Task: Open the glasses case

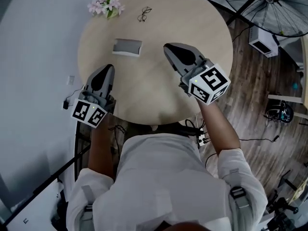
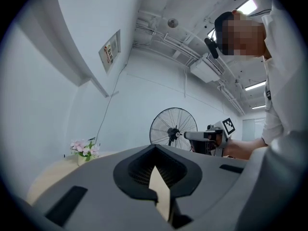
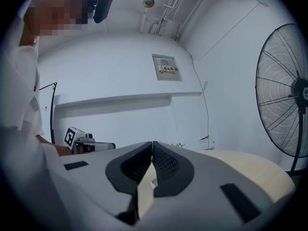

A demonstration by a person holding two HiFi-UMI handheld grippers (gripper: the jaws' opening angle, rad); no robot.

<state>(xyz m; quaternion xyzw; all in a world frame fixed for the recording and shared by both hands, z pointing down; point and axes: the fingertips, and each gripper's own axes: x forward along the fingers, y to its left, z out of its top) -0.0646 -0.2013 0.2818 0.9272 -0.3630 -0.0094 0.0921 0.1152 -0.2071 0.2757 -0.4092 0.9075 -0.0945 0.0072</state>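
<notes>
Gripper state: left gripper (image 1: 109, 69) and right gripper (image 1: 168, 47) each have jaws pressed together, tip to tip, with nothing between them. Both hover over the near half of the round table (image 1: 149, 93).

Target position: the glasses case (image 1: 127, 47) lies shut and flat on the table, ahead of the left gripper and directly to the left of the right gripper's tip. Its long axis runs roughly left to right. Neither gripper touches it, and both tips are near it. The left looks slightly nearer.

Clearance: bare tabletop surrounds the case on all sides. The glasses (image 1: 144, 14) lie beyond it, well apart. The flowers (image 1: 106, 5) stand at the far left rim, clear of any likely approach.
</notes>
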